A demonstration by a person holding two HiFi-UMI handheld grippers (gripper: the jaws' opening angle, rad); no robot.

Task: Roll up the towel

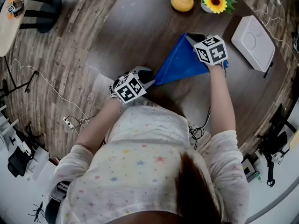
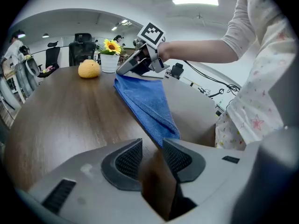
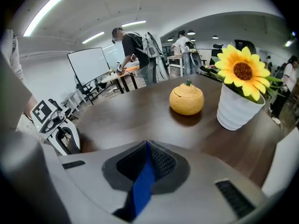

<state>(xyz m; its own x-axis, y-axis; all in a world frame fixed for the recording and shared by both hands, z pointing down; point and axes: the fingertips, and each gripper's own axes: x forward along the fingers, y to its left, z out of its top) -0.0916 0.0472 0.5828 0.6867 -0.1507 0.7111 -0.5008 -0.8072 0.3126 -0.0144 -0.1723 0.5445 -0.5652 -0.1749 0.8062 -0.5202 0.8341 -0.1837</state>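
Fingers (image 3: 161, 161) on the right gripper (image 3: 147, 148): pressed together on a strip of the blue towel (image 1: 180, 64), cloth trapped between the pads. Gripped there, most likely, to control the far corner and hold the cloth stretched rather than slack. Fingers (image 2: 130, 160) on the left gripper (image 2: 152, 143): apart, with bare counter (image 1: 140, 27) in the gap and nothing pinched. Poised just short of the towel's near end (tips almost at the hem, touching or not hard to say), presumably to take that end as the start of the roll.

Towel on the person's side of the flower pot (image 3: 236, 108), drawn out into a long wedge between the two grippers, wide end toward the pot, point away from it. Seemingly doubled over along one edge. Far end apparently raised a little off the counter in the right grip, near end down on the wood.

Just beside the flower pot, an orange jar (image 3: 186, 99), well apart from the cloth. On the pot's other side in the head view, a white box (image 1: 252, 42), near the towel's wide end but not touching. Nothing in the way of rolling. No roll begun yet. Calls for a firm hold at the near end first, or else risks a loose, skewed tube.
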